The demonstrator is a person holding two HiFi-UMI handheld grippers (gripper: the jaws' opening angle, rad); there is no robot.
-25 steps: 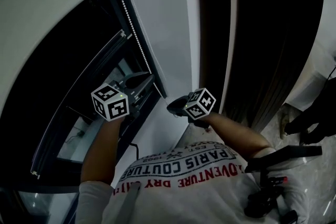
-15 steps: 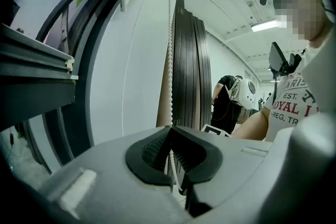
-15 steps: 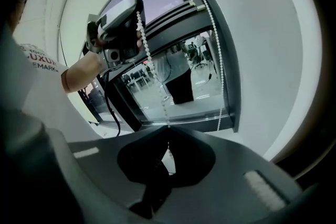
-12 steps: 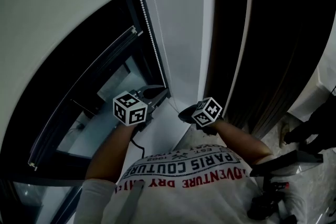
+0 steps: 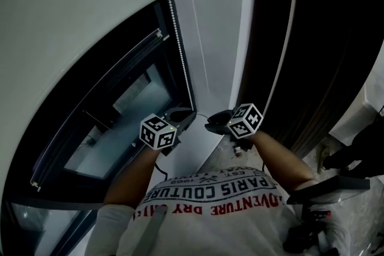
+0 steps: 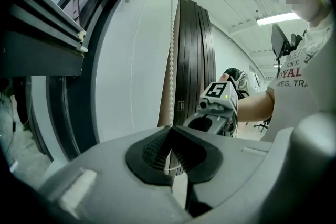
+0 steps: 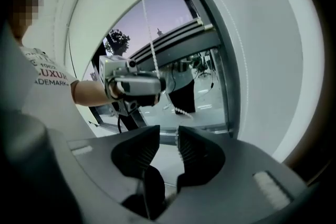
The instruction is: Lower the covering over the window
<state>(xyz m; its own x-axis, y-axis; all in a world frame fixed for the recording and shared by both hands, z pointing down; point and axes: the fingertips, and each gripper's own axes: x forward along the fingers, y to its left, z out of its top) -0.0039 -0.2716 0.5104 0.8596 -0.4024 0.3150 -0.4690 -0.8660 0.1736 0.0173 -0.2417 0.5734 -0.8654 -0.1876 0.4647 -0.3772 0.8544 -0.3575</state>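
The white roller blind (image 5: 72,9) covers the upper part of the dark window (image 5: 120,111). Its bead chain (image 5: 180,51) hangs by the frame's right side, down to my left gripper (image 5: 191,114). In the left gripper view that gripper (image 6: 169,131) is shut on the chain (image 6: 170,60), which runs straight up from the pads. My right gripper (image 5: 210,123) is just right of it, at about the same height. Its jaws (image 7: 169,136) have just been opening and stand apart. A strand of beads (image 7: 176,140) lies in the gap beside the right finger, not pinched.
A white wall strip (image 5: 222,21) separates the window from tall dark panels (image 5: 324,39) on the right. Black equipment (image 5: 312,213) and a dark-clothed person (image 5: 360,147) are at the lower right. The windowsill (image 5: 186,159) lies below the grippers.
My left gripper has come down with the bead chain in it, and the blind's bottom edge sits lower. The right gripper has stayed beside the chain at about the same height.
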